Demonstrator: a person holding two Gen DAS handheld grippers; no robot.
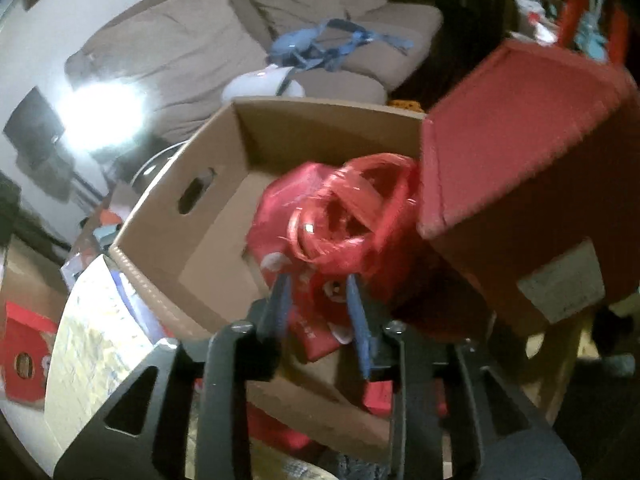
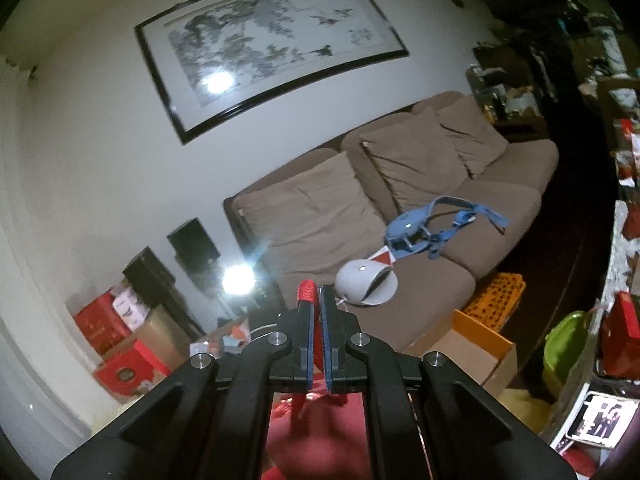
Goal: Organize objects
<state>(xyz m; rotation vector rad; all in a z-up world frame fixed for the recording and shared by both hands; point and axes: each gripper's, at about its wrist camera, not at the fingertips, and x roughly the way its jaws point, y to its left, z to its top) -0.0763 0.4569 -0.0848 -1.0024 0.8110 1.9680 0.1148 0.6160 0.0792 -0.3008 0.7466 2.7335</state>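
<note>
Left gripper tilted steeply down, jaws slightly parted, nothing pinched. Right gripper near level, jaws closed.

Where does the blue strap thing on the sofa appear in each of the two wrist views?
Left wrist view: the blue strap thing lies at top centre, on the sofa, behind the cardboard box.
Right wrist view: right of centre, on the sofa seat.
Shared landmark: the white dome-shaped object just below it.

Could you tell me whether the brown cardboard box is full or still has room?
Still has room: the cardboard box shows bare floor on its left half; red bags fill only its right side.
</note>
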